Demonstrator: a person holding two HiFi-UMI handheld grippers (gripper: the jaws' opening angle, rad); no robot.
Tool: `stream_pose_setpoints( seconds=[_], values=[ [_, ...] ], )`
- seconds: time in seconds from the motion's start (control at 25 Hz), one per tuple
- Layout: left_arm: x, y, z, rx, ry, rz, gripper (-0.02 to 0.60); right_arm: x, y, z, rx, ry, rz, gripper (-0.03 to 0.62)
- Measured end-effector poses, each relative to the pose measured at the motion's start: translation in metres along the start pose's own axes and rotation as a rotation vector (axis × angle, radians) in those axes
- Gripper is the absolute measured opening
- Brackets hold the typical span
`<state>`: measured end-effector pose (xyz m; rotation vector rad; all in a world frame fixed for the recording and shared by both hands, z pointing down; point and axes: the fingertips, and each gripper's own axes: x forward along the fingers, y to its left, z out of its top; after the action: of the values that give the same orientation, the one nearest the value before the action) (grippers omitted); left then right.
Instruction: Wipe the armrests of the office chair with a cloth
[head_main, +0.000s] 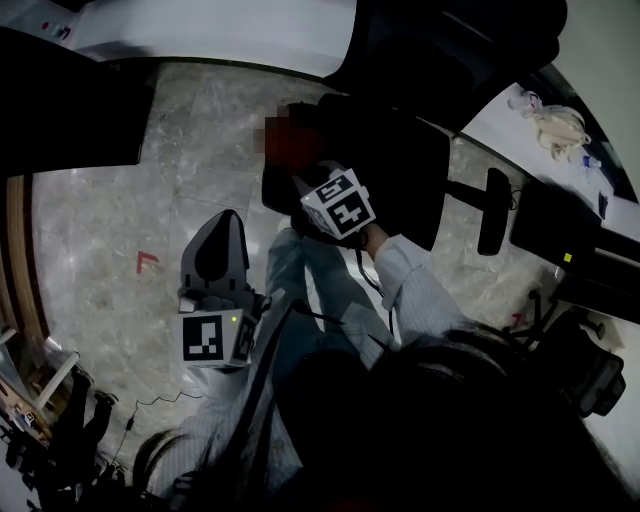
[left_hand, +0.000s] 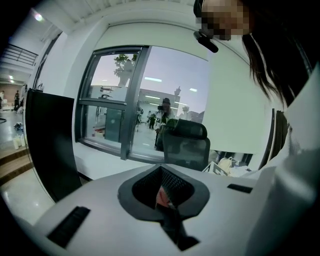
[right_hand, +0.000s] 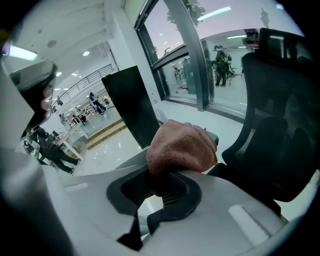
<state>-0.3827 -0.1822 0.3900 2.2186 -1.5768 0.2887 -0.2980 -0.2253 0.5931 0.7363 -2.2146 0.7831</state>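
A rust-pink terry cloth (right_hand: 182, 147) is clamped by the right gripper (right_hand: 162, 182) at a dark office-chair armrest (head_main: 275, 190), frame centre. The left gripper (left_hand: 166, 200) is held closed on nothing. Wiping is judged barely begun.

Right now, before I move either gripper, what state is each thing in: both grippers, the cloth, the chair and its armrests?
right gripper: shut on the cloth.
cloth: bunched, held against the near armrest's end.
left gripper: jaws together, held clear of the office chair.
near armrest: mostly hidden behind the cloth.
far armrest: bare, nothing touching it.
office chair: upright, nobody in it.
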Motion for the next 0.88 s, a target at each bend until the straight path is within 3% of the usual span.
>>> stream_pose_setpoints(
  seconds=[0.2,0.36,0.6,0.88],
  values=[
    [0.002,-0.004,0.002,0.0,0.0,-0.009,0.003,-0.025,0.071,-0.044,-0.049,0.046,0.146,0.025],
    [0.004,-0.003,0.0,-0.01,0.004,0.001,0.003,-0.027,0.075,-0.056,-0.058,0.036,0.155,0.026],
    [-0.001,0.008,0.0,-0.011,-0.006,0.011,0.003,-0.006,-0.015,-0.009,0.024,-0.026,0.002,0.026],
    [-0.01,0.021,-0.011,-0.012,0.028,0.04,0.003,0.021,-0.133,0.061,0.144,-0.072,-0.247,0.026]
  ],
)
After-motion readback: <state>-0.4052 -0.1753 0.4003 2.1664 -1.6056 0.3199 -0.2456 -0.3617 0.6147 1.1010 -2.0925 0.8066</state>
